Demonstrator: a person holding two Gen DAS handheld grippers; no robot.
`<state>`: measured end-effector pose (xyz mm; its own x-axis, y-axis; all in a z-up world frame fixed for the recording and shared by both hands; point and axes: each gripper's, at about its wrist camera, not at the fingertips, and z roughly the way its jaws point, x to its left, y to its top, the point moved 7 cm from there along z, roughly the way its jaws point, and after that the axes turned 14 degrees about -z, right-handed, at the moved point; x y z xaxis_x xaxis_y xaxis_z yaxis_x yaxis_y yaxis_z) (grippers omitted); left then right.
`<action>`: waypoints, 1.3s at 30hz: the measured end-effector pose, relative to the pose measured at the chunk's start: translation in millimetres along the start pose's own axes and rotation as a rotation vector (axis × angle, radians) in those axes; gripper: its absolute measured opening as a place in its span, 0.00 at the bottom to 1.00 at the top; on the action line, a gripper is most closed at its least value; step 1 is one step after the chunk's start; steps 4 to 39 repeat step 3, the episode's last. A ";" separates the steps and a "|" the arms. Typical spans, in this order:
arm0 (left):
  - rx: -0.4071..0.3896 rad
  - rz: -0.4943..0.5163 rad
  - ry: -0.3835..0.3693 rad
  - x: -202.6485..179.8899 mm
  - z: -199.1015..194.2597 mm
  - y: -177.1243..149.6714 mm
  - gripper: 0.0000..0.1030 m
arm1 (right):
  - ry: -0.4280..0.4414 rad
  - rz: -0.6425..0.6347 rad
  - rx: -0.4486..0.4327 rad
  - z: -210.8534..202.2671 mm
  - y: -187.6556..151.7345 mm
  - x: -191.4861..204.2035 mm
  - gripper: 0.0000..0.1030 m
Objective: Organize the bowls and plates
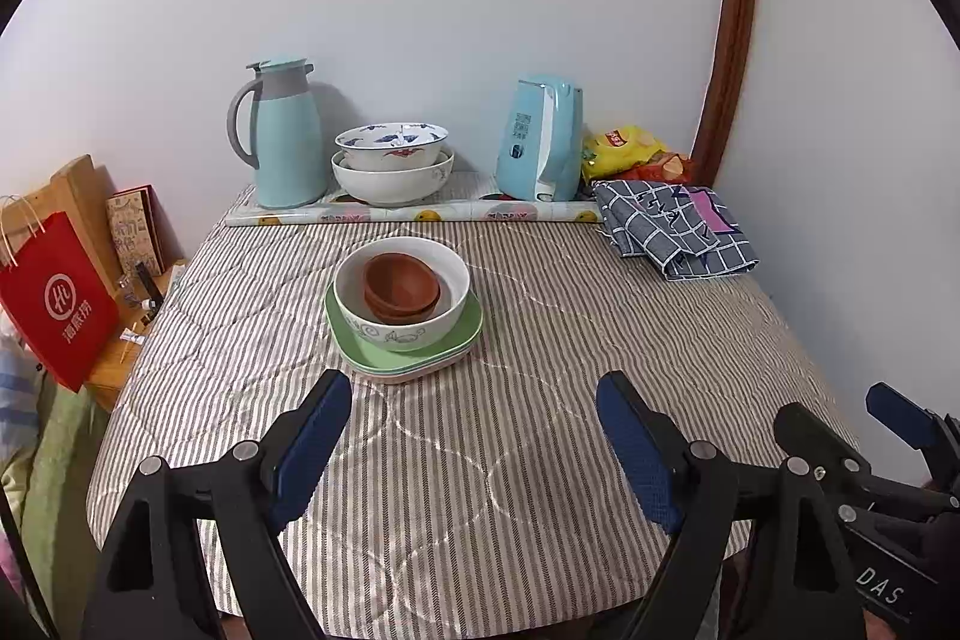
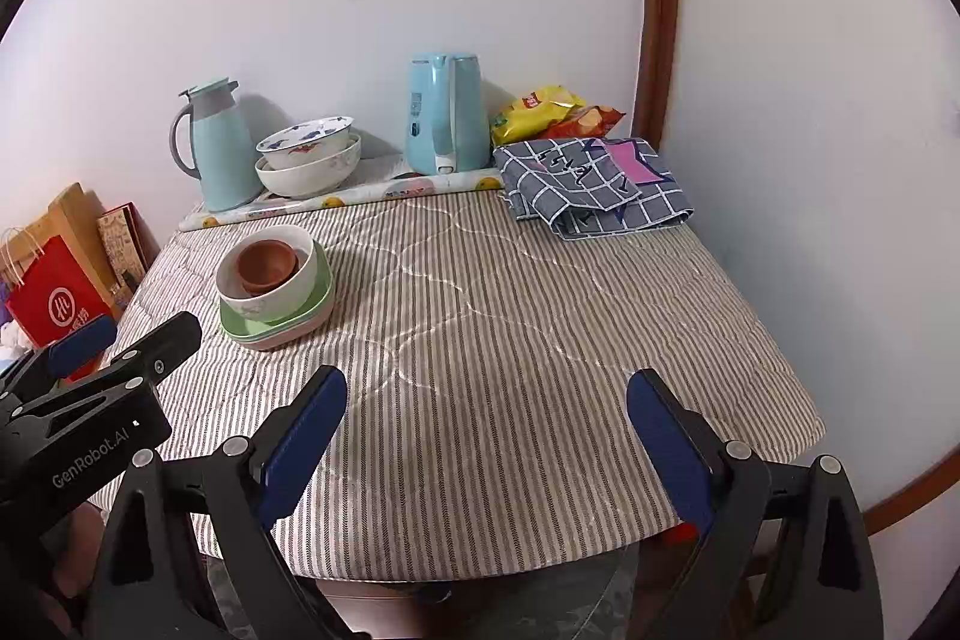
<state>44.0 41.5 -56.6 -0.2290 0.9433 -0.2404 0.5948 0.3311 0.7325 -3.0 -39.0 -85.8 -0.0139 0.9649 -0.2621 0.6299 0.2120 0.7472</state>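
A stack stands mid-table: brown bowls (image 1: 401,287) (image 2: 266,264) nested inside a white bowl (image 1: 402,304) (image 2: 270,280), which rests on green and pink square plates (image 1: 414,355) (image 2: 282,325). Near the wall, a blue-patterned bowl (image 1: 391,145) (image 2: 306,137) sits in a larger white bowl (image 1: 391,181) (image 2: 309,172). My left gripper (image 1: 474,388) (image 2: 129,334) hangs open over the near table, just short of the plate stack, with nothing between its fingers. My right gripper (image 2: 486,385) (image 1: 840,412) is open too, over bare cloth to the right of the stack.
A striped quilted cloth (image 1: 540,340) (image 2: 510,310) covers the table. At the back stand a teal thermos (image 1: 282,130) (image 2: 213,145), a blue kettle (image 1: 543,139) (image 2: 444,118), snack bags (image 1: 630,154) (image 2: 552,112) and a folded checked cloth (image 1: 672,226) (image 2: 594,184). A red paper bag (image 1: 57,304) (image 2: 51,304) stands left.
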 end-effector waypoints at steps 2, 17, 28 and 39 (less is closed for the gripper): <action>0.000 0.006 -0.005 -2.0 1.2 -0.5 0.81 | 0.006 0.002 0.000 2.4 0.2 0.2 0.91; 0.000 0.011 -0.006 -2.9 3.1 -0.5 0.81 | 0.007 0.003 0.002 4.2 0.0 0.3 0.91; 0.000 0.011 -0.006 -2.9 3.1 -0.5 0.81 | 0.007 0.003 0.002 4.2 0.0 0.3 0.91; 0.000 0.011 -0.006 -2.9 3.1 -0.5 0.81 | 0.007 0.003 0.002 4.2 0.0 0.3 0.91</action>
